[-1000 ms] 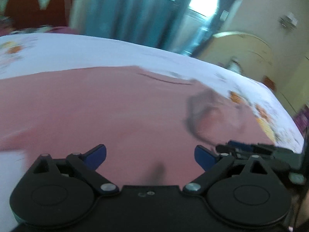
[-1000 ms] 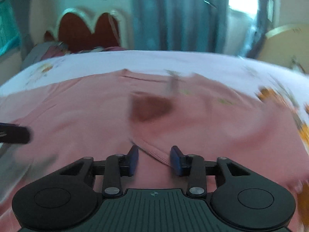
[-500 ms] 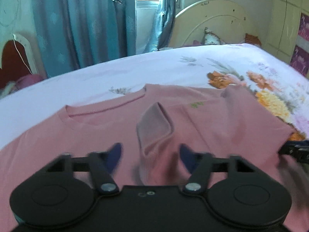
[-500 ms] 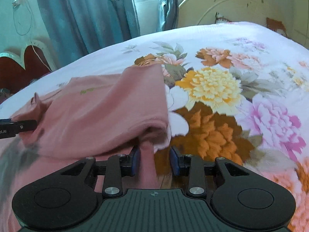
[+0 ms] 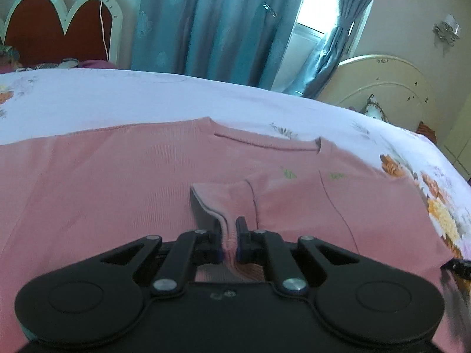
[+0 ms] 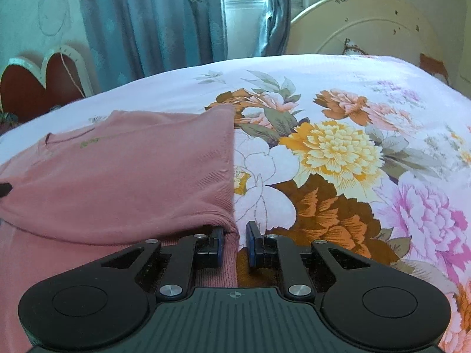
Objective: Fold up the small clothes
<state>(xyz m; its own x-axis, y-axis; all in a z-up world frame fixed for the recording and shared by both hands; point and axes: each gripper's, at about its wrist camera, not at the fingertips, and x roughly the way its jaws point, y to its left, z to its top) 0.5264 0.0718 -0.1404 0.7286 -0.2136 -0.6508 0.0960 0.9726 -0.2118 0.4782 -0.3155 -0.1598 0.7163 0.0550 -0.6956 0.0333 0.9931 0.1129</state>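
Observation:
A pink shirt [image 5: 117,182] lies flat on the bed, neckline at the far side. Its right sleeve is folded in over the body. My left gripper [image 5: 229,241] is shut on the cuff of that sleeve [image 5: 223,203], low over the shirt's middle. In the right wrist view the same pink shirt [image 6: 132,176] has its right side folded over, with the fold's edge running along the floral sheet. My right gripper [image 6: 235,247] stands at the near corner of that fold, its jaws a little apart with pink cloth between them.
The bed carries a white sheet with big flowers [image 6: 338,153]. Teal curtains [image 5: 212,23] and a window stand behind the bed. A red and white headboard [image 5: 56,26] is at the far left, a cream headboard [image 5: 382,88] at the right.
My left gripper went from open to shut on the sleeve cuff. My right gripper has swung from the shirt's middle to its folded right edge and stays there.

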